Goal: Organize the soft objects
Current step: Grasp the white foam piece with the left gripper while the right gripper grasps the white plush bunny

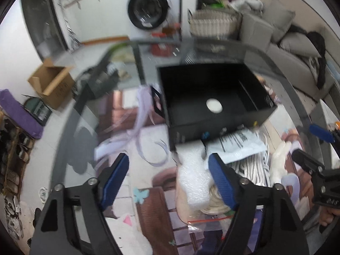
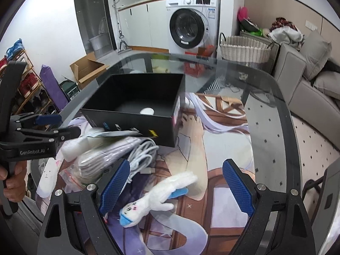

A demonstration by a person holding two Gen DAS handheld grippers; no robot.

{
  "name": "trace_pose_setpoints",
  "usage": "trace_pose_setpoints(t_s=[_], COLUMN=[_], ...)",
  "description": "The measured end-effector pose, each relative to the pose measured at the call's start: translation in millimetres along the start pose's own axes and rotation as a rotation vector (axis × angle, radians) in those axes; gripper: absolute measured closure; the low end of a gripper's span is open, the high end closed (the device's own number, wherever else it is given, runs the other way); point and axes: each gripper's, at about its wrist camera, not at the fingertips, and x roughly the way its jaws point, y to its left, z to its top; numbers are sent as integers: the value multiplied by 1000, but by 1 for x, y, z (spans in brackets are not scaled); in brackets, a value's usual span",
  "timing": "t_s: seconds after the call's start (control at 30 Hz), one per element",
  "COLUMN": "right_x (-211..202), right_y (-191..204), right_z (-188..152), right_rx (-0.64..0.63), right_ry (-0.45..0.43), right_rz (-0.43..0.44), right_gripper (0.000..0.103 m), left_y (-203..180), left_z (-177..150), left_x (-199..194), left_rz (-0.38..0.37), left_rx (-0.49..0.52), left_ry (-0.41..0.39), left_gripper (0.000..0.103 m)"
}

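Washing machine (image 2: 192, 24), wicker basket (image 2: 244, 50), cardboard box (image 2: 88, 69) beyond table.

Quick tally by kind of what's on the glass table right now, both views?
Plush toys: 2, white bunny, flat white bunny
Boxes: 1, black box, white round pad inside
Cable bundles: 1
Bubble wrap: 1
Printed pouches: 1
Total: 6, pad aside

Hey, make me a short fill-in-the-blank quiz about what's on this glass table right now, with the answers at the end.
1. The black box holds one small ____ round object.
2. The plush toy lies between the ____ gripper's fingers.
3. Both grippers are ____.
4. The wicker basket stands beside the ____ machine.

Answers: white; right; open; washing
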Motion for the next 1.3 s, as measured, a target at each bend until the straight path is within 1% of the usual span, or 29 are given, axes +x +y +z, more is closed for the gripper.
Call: trace_pose_setpoints(t_s=[0.07, 0.13, 0.23, 0.27, 0.4, 0.47, 0.57, 0.6, 0.67, 0.73, 0.77, 0.83, 1.03, 1.1, 1.17, 1.2, 1.23, 1.27, 1.3], right_x=[5, 10, 19, 22, 26, 26, 28, 28, 29, 30, 31, 32, 40, 43, 49, 52, 55, 59, 63], right_y=[-4, -4, -1, -2, -1, 1, 1, 1, 1, 2, 2, 3, 1, 2, 2, 3, 3, 4, 4], right_z=[-2, -4, -7, -8, -7, -8, -9, -9, -9, -10, -10, -12, -17, -18, -19, -19, -20, -21, -23], right_rx=[12, 12, 15, 21, 15, 11, 14, 15, 11, 5, 4, 4, 19, 28, 34, 34, 33, 28, 20], right_ry=[23, 45, 83, 87, 84, 86, 95, 98, 100, 105, 108, 119, 164, 178, 195, 202, 212, 220, 231], right_rz=[14, 22, 36, 39, 37, 38, 39, 40, 41, 40, 40, 43, 77, 91, 89, 85, 82, 80, 82], right_gripper=[12, 12, 12, 12, 12, 12, 12, 12, 12, 12, 12, 12, 12, 12, 12, 12, 12, 14, 23], left_y=[-1, -3, -12, -14, -8, -2, -1, -1, 0, -1, -2, -2, 6, 9, 7, 7, 7, 7, 6], left_z=[-1, -3, -5, -4, 3, 8, 12, 12, 13, 12, 10, 5, -16, -24, -30, -33, -35, -38, -39], left_x=[5, 5, 6, 8, 16, 25, 38, 40, 41, 40, 39, 35, 20, 18, 19, 21, 24, 27, 29], left_rz=[-34, -54, -57, -58, -63, -81, -124, -126, -132, -140, -156, -185, -146, -107, -70, -60, -55, -47, -41], left_rx=[-2, 3, 49, 54, 22, 5, 20, 19, 13, 12, 14, 15, 23, 33, 59, 65, 66, 70, 74], left_ry=[39, 50, 65, 72, 90, 106, 156, 163, 168, 171, 176, 189, 188, 198, 200, 207, 215, 226, 233], left_gripper=[28, 28, 28, 28, 28, 28, 28, 29, 41, 69, 73, 74, 75, 74, 68, 56, 49, 49, 49])
